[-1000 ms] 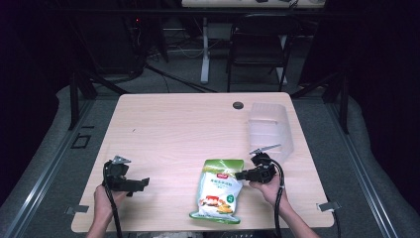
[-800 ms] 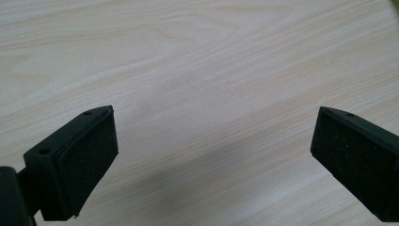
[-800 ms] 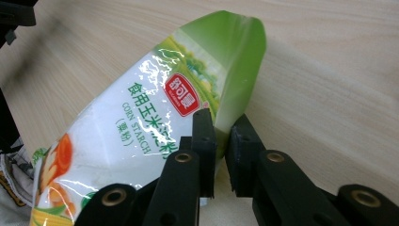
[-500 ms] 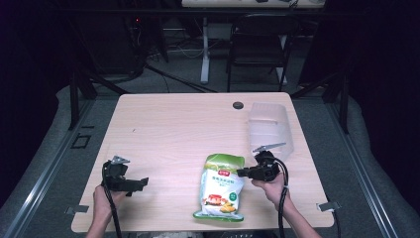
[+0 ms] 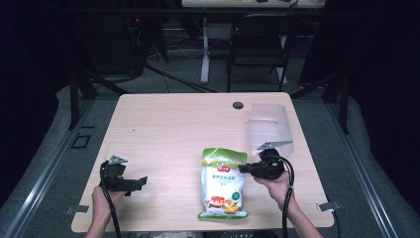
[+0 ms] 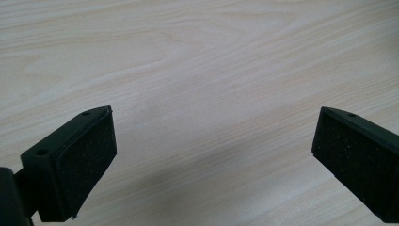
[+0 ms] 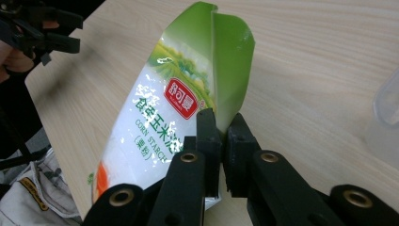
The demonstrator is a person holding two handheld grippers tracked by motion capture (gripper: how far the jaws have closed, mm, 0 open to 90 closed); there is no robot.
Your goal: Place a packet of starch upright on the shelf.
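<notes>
At the near right of the tabletop (image 5: 163, 129), the right gripper (image 5: 243, 168) is pinched onto the right edge of a green-and-white corn starch bag (image 5: 223, 183). In the right gripper view the jaws are pressed together on a thin fold of the bag's film, just below the green top corner, which stands up creased (image 7: 226, 52).

Risks, as judged from this:
- The hold is on film alone, at one side edge. If the bag is lifted from here, the powder would likely slump to the low end and the film could slide out of the jaws, or the bag could swing and twist.
- A tug on the crease might strain the top seal; whether the top is sealed or already cut cannot be told.
- A clear plastic container (image 5: 268, 124) lies just beyond the right gripper, toward the far right edge; a wide swing of the bag could knock it.

Position: the bag lies flat, lengthwise toward the person, its bottom end close to the near table edge, its body to the left of the right gripper.

The left gripper (image 5: 141, 181) sits well apart at the near left, jaws spread wide over bare wood (image 6: 211, 94), holding nothing.
</notes>
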